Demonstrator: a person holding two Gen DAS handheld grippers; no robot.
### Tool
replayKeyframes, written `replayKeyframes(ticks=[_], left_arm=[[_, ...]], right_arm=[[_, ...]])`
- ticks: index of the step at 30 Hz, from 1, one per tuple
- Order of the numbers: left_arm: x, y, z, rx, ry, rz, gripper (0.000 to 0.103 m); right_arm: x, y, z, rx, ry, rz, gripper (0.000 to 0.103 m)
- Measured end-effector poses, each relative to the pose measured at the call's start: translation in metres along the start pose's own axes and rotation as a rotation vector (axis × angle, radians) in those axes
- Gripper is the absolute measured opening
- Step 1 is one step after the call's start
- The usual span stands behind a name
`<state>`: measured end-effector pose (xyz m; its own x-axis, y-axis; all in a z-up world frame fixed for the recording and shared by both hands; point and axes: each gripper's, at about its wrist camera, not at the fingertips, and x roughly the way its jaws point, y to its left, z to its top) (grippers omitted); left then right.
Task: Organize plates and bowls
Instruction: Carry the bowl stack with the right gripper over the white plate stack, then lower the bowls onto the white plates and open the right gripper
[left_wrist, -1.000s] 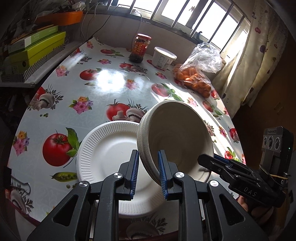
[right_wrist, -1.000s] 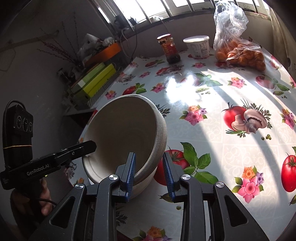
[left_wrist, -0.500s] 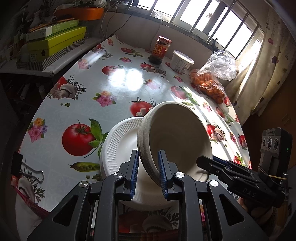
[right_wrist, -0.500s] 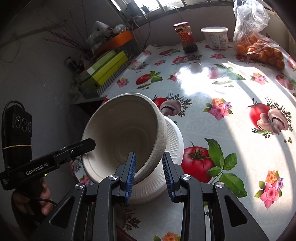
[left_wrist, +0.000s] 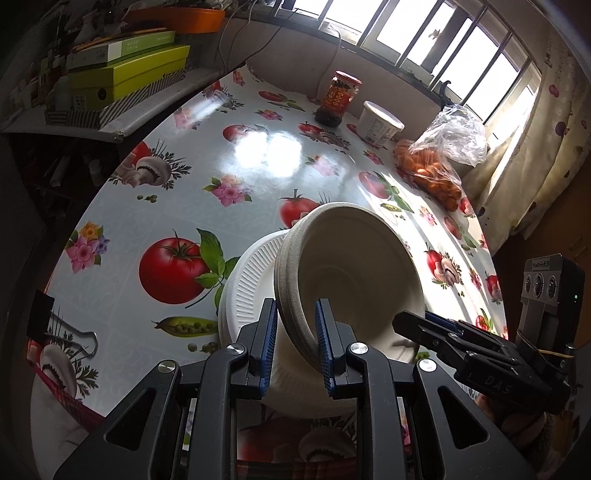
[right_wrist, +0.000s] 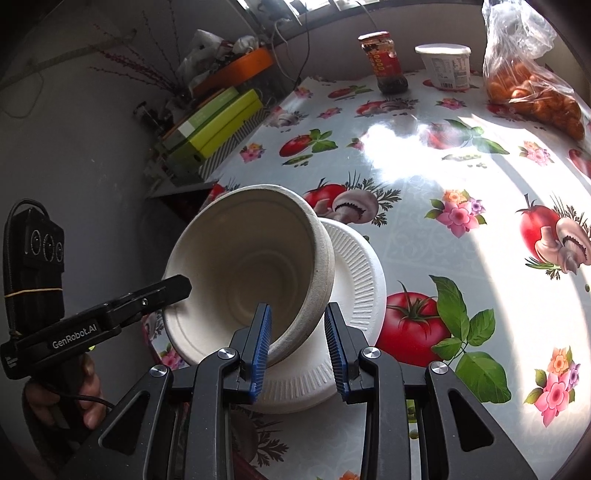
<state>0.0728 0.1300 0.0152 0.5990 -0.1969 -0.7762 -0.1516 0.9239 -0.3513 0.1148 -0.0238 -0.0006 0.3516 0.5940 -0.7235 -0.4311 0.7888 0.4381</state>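
The bowl stack's (left_wrist: 354, 280) left rim is clamped by the left claw (left_wrist: 295, 341), blue pads tight on both sides. The stack is tilted, held above the ribbed white plates (left_wrist: 245, 291) near the front edge of the surface (left_wrist: 207, 155). The right rim is pinched by the right claw (right_wrist: 297, 345), with the plates (right_wrist: 354, 273) seen just beyond.

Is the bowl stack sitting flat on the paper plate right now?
No. In the left wrist view the bowl stack is tipped on its side above the paper plate, its rim clamped by both grippers.
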Motion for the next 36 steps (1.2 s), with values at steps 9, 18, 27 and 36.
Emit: replayKeyframes(ticks=[9, 18, 27, 36], left_arm=[[0.0035, 0.0015, -0.0012, -0.012, 0.015, -0.007, 0.022], [0.0065, 0.0032, -0.0028, -0.023, 0.03, -0.016, 0.022], [0.0071, 0.0024, -0.002, -0.021, 0.033, -0.016, 0.022], [0.009, 0.0029, -0.0021, -0.019, 0.035, -0.01, 0.022]], right_arm=[[0.0025, 0.0002, -0.0008, 0.006, 0.011, -0.01, 0.03], [-0.0001, 0.0003, -0.0009, 0.009, 0.015, -0.019, 0.031], [0.0005, -0.0007, 0.0001, 0.021, 0.021, -0.018, 0.031], [0.0003, 0.0004, -0.0002, 0.012, 0.014, -0.022, 0.031]])
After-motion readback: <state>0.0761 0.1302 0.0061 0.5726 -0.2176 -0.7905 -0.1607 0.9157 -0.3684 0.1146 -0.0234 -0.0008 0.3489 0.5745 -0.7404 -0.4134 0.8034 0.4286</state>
